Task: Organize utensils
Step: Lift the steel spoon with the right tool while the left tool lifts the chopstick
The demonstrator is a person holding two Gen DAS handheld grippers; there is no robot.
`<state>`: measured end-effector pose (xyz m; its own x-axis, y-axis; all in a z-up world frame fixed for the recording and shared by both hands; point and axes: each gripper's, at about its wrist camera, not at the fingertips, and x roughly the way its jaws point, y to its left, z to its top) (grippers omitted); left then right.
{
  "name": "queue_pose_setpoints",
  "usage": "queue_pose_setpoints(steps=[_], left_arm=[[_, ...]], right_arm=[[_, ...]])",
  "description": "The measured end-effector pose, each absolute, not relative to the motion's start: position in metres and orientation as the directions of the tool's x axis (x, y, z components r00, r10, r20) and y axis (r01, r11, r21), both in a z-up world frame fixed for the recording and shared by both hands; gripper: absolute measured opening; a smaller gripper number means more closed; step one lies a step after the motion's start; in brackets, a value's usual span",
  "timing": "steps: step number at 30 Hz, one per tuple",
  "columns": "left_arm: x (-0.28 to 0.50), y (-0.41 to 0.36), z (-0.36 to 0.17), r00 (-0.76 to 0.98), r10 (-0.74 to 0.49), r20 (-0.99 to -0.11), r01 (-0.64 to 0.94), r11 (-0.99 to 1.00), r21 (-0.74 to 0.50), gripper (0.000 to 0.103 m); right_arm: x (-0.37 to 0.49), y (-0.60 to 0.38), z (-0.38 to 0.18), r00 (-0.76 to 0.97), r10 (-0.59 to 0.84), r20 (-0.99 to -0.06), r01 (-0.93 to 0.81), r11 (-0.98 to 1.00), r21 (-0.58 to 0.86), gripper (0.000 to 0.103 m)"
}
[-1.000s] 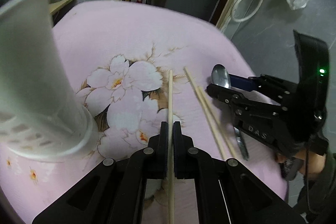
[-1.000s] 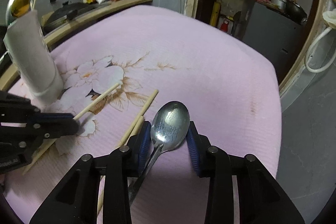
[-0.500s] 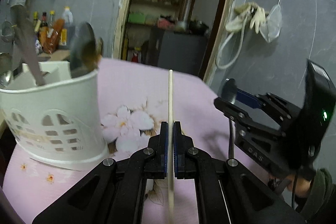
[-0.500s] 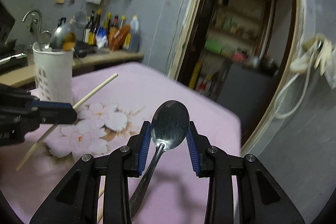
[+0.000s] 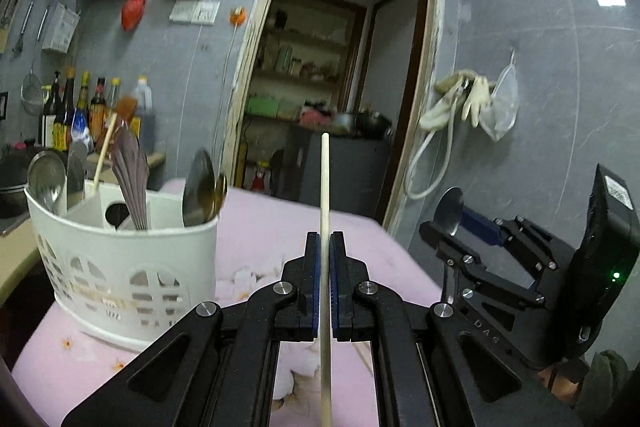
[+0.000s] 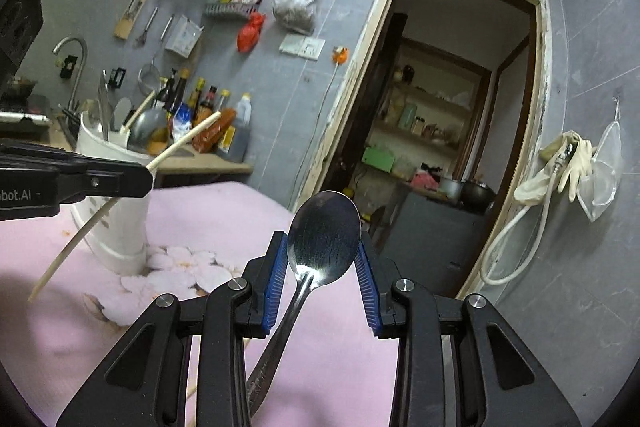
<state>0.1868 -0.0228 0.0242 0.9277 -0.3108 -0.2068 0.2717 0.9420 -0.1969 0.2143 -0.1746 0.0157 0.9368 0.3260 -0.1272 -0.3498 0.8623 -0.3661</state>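
My left gripper [image 5: 325, 247] is shut on a pale wooden chopstick [image 5: 325, 183], which stands upright above the pink floral tablecloth [image 5: 256, 227]. A white slotted utensil holder [image 5: 120, 267] with several spoons and other utensils stands to its left. My right gripper [image 6: 322, 255] is shut on a metal spoon [image 6: 324, 231], pads on the bowl's edges, handle hanging down toward me. In the right wrist view the left gripper [image 6: 136, 181] and its chopstick [image 6: 188, 137] are at the left, in front of the holder [image 6: 120, 231]. In the left wrist view the right gripper [image 5: 448, 227] is at the right.
Another chopstick [image 6: 192, 393] lies on the cloth [image 6: 208, 211] below my right gripper. Behind the holder runs a counter with bottles [image 6: 200, 103] and a tap [image 6: 74, 47]. The table's far edge meets an open doorway [image 5: 340, 87]. A hose and gloves [image 6: 560, 163] hang on the right wall.
Both grippers have risen off the table and tipped up to nearly level, carrying the chopstick and the spoon. The holder now shows upright at the left, and the room's walls fill the views.
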Motion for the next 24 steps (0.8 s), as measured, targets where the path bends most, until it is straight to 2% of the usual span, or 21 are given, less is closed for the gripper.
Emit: queue_pose_setpoints(steps=[9,24], left_arm=[[0.161,0.002,0.07,0.957,-0.282,-0.073,0.265,0.946,-0.185,0.002],[0.161,0.119,0.119,0.995,-0.097,0.038,0.103,0.965,-0.24,0.002]], right_arm=[[0.2,-0.161,0.05,0.923,0.383,-0.027,-0.368,0.861,-0.351,0.031],[0.2,-0.097,0.11,0.823,0.552,0.131,-0.511,0.822,-0.253,0.031]])
